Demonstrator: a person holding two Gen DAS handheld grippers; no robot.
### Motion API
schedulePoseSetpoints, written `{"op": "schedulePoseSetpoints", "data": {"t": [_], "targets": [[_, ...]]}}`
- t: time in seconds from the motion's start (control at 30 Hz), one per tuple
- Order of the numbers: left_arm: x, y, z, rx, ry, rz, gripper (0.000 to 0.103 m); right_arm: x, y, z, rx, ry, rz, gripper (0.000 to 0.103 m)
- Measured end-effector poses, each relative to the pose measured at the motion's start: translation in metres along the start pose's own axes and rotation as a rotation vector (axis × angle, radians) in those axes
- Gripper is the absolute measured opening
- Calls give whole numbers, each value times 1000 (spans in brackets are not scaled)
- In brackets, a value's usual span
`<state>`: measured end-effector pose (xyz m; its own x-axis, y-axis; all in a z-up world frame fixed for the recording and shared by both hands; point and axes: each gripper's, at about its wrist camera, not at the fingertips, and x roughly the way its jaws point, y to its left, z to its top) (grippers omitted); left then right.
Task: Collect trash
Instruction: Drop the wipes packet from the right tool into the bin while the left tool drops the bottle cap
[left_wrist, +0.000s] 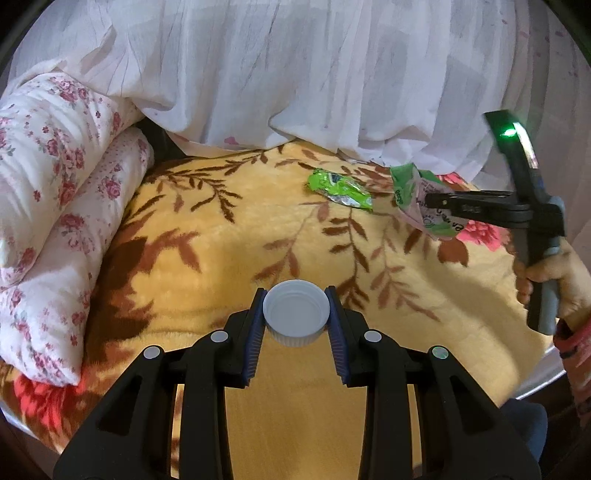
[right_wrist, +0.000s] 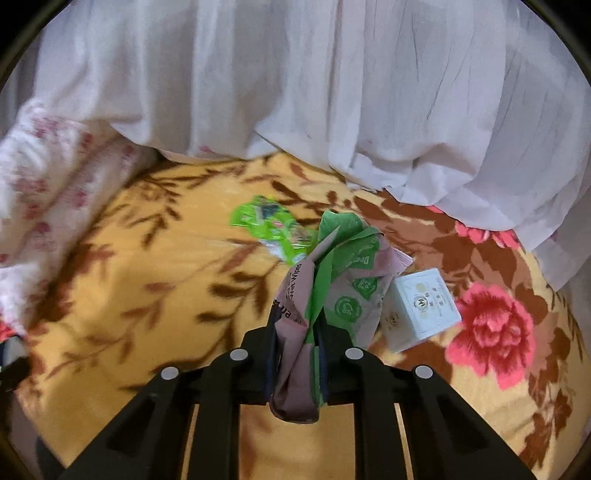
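My left gripper (left_wrist: 296, 314) is shut on a white plastic bottle cap (left_wrist: 296, 304), held above the yellow floral blanket (left_wrist: 207, 258). My right gripper (right_wrist: 297, 332) is shut on a crumpled pink-and-green wet-wipes packet (right_wrist: 332, 291); it also shows in the left wrist view (left_wrist: 417, 199), lifted at the right, with the right gripper (left_wrist: 428, 201) clamped on it. A bright green snack wrapper (left_wrist: 340, 188) lies on the blanket near its far edge, and shows in the right wrist view (right_wrist: 273, 229). A small pale box (right_wrist: 421, 306) lies on the blanket just right of the packet.
A white sheer curtain (left_wrist: 295, 74) hangs along the far side of the bed. A rolled white floral quilt (left_wrist: 55, 206) lies on the left. The bed's edge and dark floor (left_wrist: 532, 424) are at the lower right.
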<state>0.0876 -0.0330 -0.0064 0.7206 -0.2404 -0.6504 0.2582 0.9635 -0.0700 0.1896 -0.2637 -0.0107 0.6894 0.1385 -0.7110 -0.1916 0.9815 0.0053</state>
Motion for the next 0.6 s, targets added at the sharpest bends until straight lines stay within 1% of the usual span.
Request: {"op": "schedulePoseSetpoints", "data": {"t": [0.07,0.13,0.23,0.3,0.33,0.43,0.53,0.6], "targets": [[-8,-3,-5,9,-1,-9,31,-26,4,-11,-1,-22,45,17],[-22,-8,-13,25,8,-37,31,-54,9,-26,-5,-42,97,17],[-37,-16,-26,57,26,-77,31,-104,21,-61,-20,-66,192,17],[-48,-23,-41,78,53,-127,31,-127,27,-82,-32,-67,236,17],[-55,-27,-51,89,70,-151,31,-144,33,-100,-45,-66,265,17],[-66,-35,-76,111,112,-202,31,-171,43,-137,-59,-43,323,17],[-75,-44,-108,142,164,-252,31,-192,55,-177,-81,8,387,17],[-76,-51,-133,165,218,-290,31,-200,60,-199,-86,54,427,17]]}}
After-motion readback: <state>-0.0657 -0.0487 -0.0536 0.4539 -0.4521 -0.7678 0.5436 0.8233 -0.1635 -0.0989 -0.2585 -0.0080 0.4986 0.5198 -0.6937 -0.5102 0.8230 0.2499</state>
